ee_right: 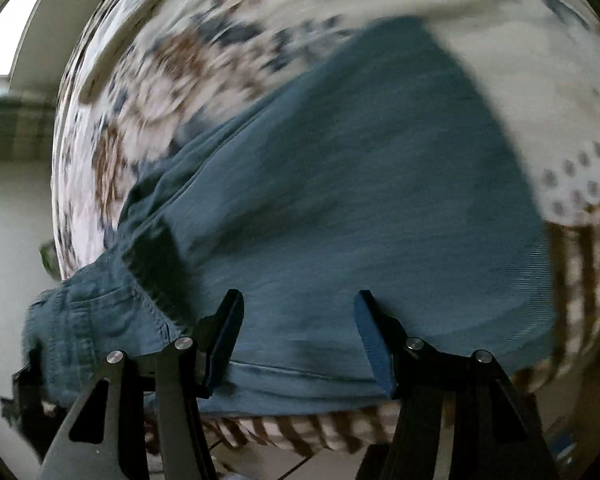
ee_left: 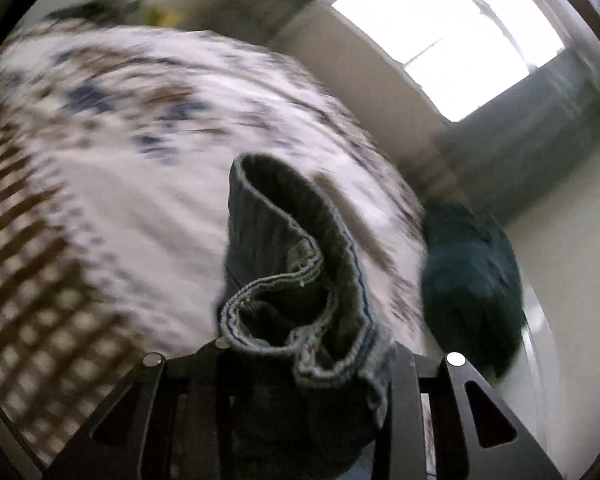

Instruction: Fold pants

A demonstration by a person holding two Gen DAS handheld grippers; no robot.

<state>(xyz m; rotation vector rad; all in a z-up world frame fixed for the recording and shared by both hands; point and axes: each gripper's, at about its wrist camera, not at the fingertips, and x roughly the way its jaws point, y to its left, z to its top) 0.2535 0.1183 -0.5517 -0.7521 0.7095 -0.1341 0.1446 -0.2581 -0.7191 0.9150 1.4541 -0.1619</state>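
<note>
Left gripper (ee_left: 300, 356): we read the fingers as clamped on a bunched hem of the pants (ee_left: 284, 264), denim cuff curling up right in front of the lens. The fingers themselves are hidden under the fabric.

Right gripper (ee_right: 300, 336): fingers (ee_right: 374, 344) standing apart, over the flat blue pants (ee_right: 360, 184), near their lower edge, gripping nothing. Can't tell whether the tips touch the cloth.

Pants lie spread on a floral cloth (ee_right: 180, 72) with a brown checked border (ee_right: 580, 264); whether that covers a desk or a bed we can't tell. Both views motion-blurred. Window (ee_left: 452, 36) behind in the left view.
</note>
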